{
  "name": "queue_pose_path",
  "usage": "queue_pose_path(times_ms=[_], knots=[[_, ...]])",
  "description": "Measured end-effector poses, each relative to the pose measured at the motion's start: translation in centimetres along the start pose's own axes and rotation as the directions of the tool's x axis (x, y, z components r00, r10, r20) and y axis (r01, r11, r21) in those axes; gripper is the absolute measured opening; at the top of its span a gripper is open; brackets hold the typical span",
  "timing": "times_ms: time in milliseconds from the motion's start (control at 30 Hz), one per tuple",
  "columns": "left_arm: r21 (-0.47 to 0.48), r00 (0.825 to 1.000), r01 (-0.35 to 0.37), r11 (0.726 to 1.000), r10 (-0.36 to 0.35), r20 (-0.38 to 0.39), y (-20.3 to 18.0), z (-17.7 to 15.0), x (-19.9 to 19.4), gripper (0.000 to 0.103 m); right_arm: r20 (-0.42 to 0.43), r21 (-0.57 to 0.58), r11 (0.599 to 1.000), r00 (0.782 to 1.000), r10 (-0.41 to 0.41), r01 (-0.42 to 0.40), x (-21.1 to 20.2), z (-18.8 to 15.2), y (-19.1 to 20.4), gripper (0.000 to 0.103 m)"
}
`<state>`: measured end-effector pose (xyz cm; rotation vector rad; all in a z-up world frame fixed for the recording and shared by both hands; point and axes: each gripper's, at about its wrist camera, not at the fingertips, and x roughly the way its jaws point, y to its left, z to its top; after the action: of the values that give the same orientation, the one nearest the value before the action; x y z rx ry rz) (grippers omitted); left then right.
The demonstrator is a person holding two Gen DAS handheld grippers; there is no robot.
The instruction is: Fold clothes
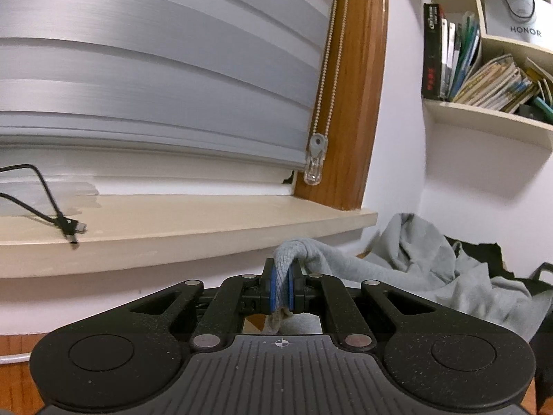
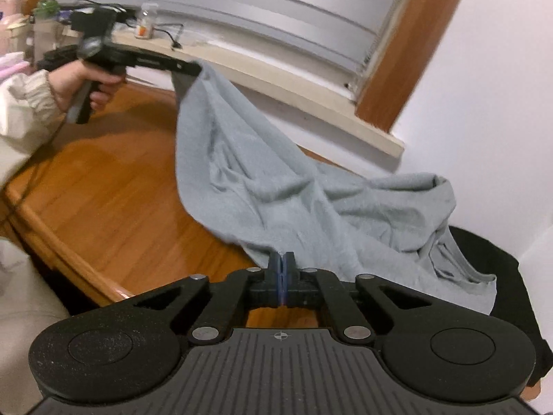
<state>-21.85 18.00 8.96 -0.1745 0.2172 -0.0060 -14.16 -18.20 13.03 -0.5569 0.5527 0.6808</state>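
Garment [image 2: 276, 186]: spread across the table [image 2: 103, 186], from the left gripper [image 2: 193, 69] at upper left down to the right gripper [image 2: 282, 259] at the near edge.
Dark cloth [image 2: 484, 252]: under the garment's right end.
Windowsill [image 1: 172, 218]: behind the table.
Cable [image 1: 52, 204]: on the windowsill, left.
Shelves [image 1: 484, 110]: on the wall, upper right.
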Motion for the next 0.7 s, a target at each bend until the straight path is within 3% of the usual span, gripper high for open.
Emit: queue_pose_path(times_ms=[67, 300, 400, 433, 467, 533, 567, 600, 700], knots=[[-0.001, 1.000, -0.013, 1.000, 0.013, -0.014, 0.3, -0.1, 0.1, 0.007, 0.006, -0.012, 0.999, 0.999, 0.035, -0.035, -0.8, 0.4, 0.7, 0.000], [0.044, 0.990, -0.082, 0.996, 0.086, -0.114, 0.2, -0.8, 2.0, 0.014, -0.025, -0.045, 0.999, 1.000, 0.017, -0.018, 1.0, 0.2, 1.5, 0.000], [0.056, 0.984, -0.132, 0.990, 0.137, -0.113, 0.2, -0.8, 2.0, 0.039, -0.032, -0.024, 1.000, 0.999, -0.010, 0.009, 1.6, -0.3, 0.5, 0.001], [0.060, 0.982, -0.148, 0.987, 0.154, -0.113, 0.2, -0.8, 2.0, 0.059, -0.035, -0.019, 1.000, 0.999, -0.025, 0.024, 1.7, -0.6, 0.1, 0.002], [0.069, 0.979, -0.164, 0.984, 0.171, -0.110, 0.1, -0.8, 1.9, 0.069, -0.038, -0.013, 0.999, 0.998, -0.040, 0.040, 1.8, -1.0, -0.3, 0.005], [0.115, 0.974, -0.199, 0.973, 0.210, -0.090, -0.6, -0.9, 1.5, 0.070, -0.041, 0.028, 0.996, 0.996, -0.078, 0.079, 2.1, -2.2, -2.0, 0.007], [0.132, 0.972, -0.210, 0.969, 0.222, -0.081, -1.2, -1.0, 1.3, 0.070, -0.043, 0.051, 0.994, 0.994, -0.097, 0.099, 2.2, -2.9, -2.9, 0.014], [0.131, 0.975, -0.200, 0.971, 0.211, -0.076, -1.7, -1.0, 1.0, 0.070, -0.045, 0.073, 0.990, 0.992, -0.116, 0.119, 2.4, -3.6, -3.8, 0.021], [0.150, 0.985, -0.141, 0.979, 0.155, -0.082, -4.2, -1.2, 0.9, 0.076, -0.053, 0.152, 0.973, 0.984, -0.168, 0.174, 2.7, -6.0, -6.6, 0.030]])
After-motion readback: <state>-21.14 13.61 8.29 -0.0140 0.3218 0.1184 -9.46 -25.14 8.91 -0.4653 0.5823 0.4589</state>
